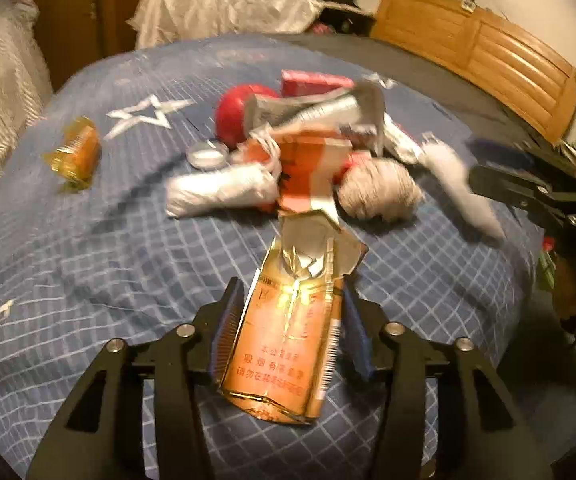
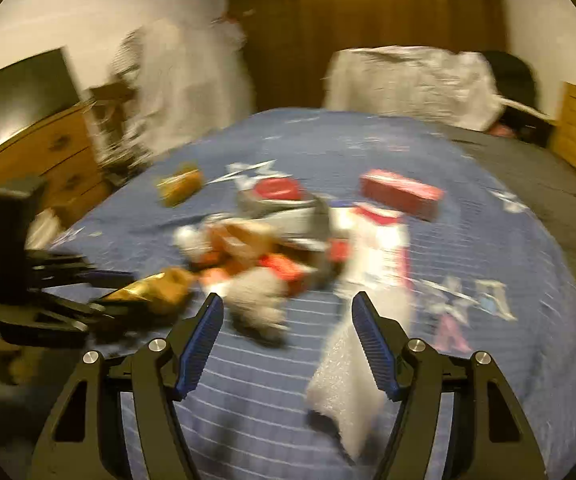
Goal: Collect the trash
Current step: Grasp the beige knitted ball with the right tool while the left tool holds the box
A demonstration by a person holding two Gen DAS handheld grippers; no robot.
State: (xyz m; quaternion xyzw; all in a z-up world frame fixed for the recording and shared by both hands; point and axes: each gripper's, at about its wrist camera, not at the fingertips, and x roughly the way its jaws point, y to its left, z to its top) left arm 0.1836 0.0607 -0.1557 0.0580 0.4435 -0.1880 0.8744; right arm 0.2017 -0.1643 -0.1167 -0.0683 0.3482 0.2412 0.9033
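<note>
Gold cigarette pack (image 1: 283,344) clamped in left gripper (image 1: 294,300); right gripper (image 2: 288,312) spread wide.

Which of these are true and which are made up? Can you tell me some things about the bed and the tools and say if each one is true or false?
1. The left tool is squeezing a gold cigarette pack. True.
2. The right tool is gripping a red ball. False: its jaws are spread apart; only a white foam sheet lies between them.
3. The bedspread is blue with white stars. True.
4. The trash pile sits on the floor. False: it lies on the bed.
5. A small orange packet lies apart from the pile. True.
</note>
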